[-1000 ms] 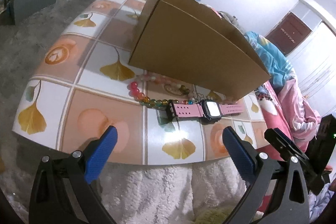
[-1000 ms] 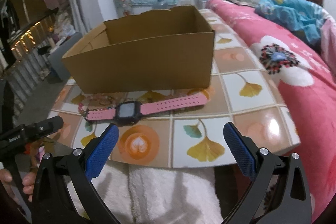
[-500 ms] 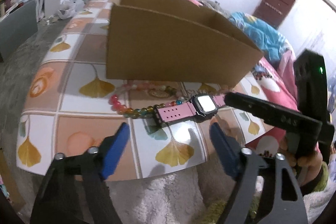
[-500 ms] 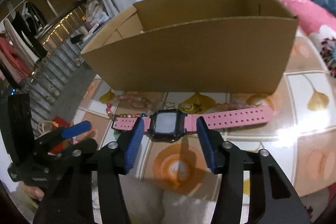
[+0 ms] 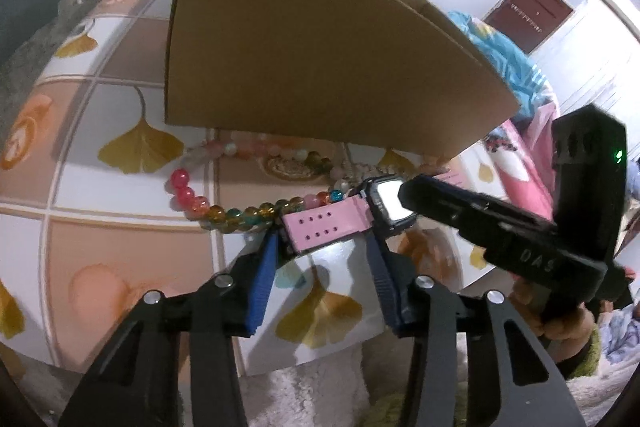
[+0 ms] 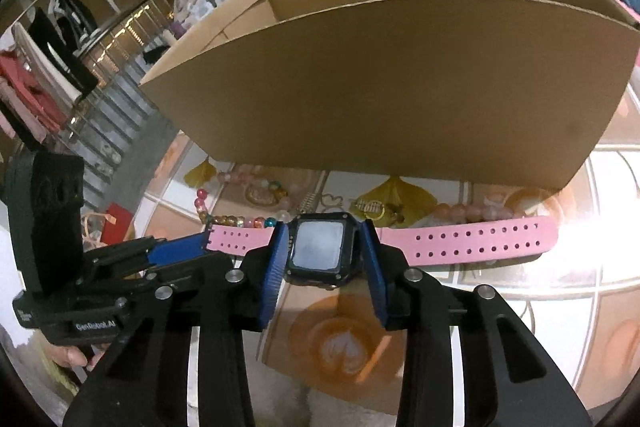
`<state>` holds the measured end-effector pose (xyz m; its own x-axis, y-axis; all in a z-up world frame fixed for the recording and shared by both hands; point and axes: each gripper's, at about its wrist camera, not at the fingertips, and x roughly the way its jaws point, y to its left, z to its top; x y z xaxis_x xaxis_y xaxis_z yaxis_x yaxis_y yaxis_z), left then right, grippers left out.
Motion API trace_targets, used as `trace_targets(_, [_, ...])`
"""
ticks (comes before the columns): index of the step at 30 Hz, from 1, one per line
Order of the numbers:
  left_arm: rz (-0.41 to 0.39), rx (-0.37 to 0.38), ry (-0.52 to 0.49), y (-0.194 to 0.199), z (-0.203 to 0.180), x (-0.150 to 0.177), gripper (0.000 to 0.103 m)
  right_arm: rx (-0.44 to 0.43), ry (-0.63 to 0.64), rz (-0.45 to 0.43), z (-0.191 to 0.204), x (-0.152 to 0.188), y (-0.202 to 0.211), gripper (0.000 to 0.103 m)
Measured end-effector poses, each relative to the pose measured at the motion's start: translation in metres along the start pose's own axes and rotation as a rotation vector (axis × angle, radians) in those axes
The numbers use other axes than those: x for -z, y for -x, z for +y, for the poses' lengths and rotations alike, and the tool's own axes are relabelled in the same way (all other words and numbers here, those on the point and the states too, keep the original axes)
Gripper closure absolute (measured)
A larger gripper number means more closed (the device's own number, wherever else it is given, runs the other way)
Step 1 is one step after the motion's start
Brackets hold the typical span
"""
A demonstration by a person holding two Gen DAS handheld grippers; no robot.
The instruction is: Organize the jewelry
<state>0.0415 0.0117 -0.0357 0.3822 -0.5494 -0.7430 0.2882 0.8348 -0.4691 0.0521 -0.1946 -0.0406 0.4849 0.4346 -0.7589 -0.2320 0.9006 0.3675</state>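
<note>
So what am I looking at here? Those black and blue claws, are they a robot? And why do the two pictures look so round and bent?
No robot: a person holds a two-finger clamp in each hand, each carrying a wide-angle camera that bends the view. One picture looks along the left gripper, the other along the right gripper. On the tiled table stands an open cardboard box; before it lie a string of coloured beads and a pink watch. The left fingers flank the short strap end; the right ones sit against the watch face. I cannot tell whether either truly grips yet.
</note>
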Motion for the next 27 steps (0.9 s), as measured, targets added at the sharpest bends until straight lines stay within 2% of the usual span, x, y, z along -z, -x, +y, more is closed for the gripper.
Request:
trace_targets(5, [-0.068, 0.104, -0.004, 0.016, -0.002, -0.004, 0.060, -0.013, 0.010, 0.007, -0.003, 0.001, 0.001, 0.069])
trace_targets(7, [-0.068, 0.113, 0.008, 0.016, -0.002, -0.007, 0.060, -0.026, 0.006, 0.007, -0.005, 0.001, 0.001, 0.069])
trace_targets(11, [-0.034, 0.040, 0.017, 0.005, -0.001, -0.011, 0.072, -0.033, 0.019, 0.010, -0.007, 0.001, 0.004, 0.069])
trace_targets(15, [-0.041, 0.021, 0.016, 0.003, -0.003, -0.018, 0.083, -0.029, 0.045, 0.012, -0.006, 0.002, 0.005, 0.069])
trace_targets(22, [-0.045, -0.118, -0.076, 0.001, -0.020, -0.020, 0.088, -0.051, 0.047, 0.002, -0.008, 0.004, 0.007, 0.068])
trace_targets(27, [-0.039, -0.180, -0.123, 0.000, -0.024, -0.017, 0.088, -0.058, 0.008, -0.028, -0.023, 0.015, 0.033, 0.055])
